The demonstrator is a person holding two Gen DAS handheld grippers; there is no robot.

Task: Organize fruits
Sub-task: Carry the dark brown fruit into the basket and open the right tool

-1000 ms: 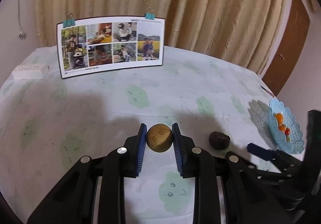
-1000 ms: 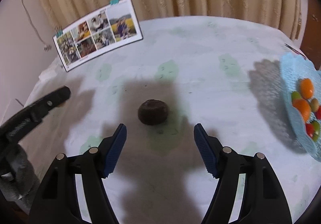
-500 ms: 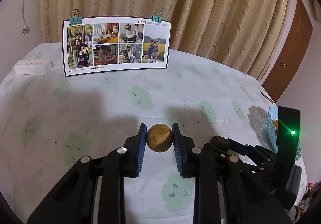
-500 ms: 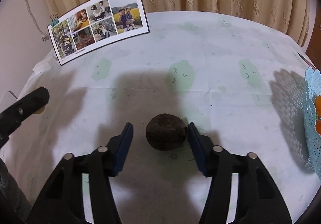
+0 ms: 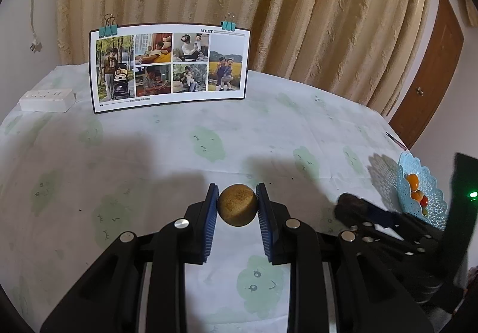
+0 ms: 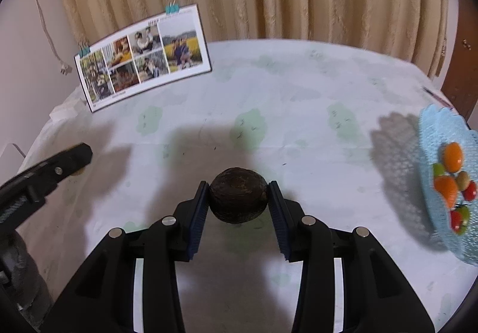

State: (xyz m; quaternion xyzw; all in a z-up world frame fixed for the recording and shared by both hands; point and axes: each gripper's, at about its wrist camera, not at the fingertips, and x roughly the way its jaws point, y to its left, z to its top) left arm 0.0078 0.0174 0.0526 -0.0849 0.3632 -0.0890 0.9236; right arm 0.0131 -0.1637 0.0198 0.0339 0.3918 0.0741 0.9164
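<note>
Closure of the right tongs (image 6: 238,198) had just clamped the dark fruit (image 6: 237,198), the left tongs (image 5: 237,204) gripped the tan fruit (image 5: 237,205), both bound, by my judgement, for the blue basket (image 6: 433,136) at 3 o'clock.

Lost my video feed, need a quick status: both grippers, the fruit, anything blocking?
Left gripper shut on tan fruit. Right gripper just closed on dark fruit. Blue basket to the right, cloth between bare.
</note>
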